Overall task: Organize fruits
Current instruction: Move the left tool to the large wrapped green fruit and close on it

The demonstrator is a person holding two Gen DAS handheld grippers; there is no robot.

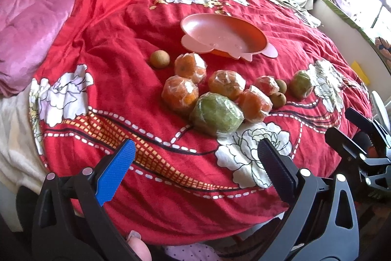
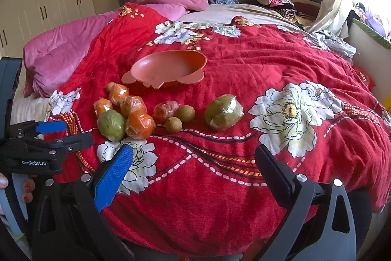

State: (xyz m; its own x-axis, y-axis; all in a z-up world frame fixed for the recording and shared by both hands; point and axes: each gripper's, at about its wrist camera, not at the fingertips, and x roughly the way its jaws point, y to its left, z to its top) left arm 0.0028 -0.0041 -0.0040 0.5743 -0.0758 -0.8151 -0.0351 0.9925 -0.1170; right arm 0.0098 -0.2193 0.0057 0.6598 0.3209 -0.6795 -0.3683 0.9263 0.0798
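We hold both tools, left tool (image 1: 195, 163) and right tool (image 2: 193, 163), wide open and empty, near the wrapped fruits (image 2: 140, 125) on the bed (image 2: 268, 60); pink bowl (image 2: 168, 67) beyond.

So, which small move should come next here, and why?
Probably the right tongs should move forward toward the lone wrapped green fruit. Both tongs are open and hold nothing, the pink dish is empty, and this fruit lies apart from the cluster, almost straight ahead of the right tongs.
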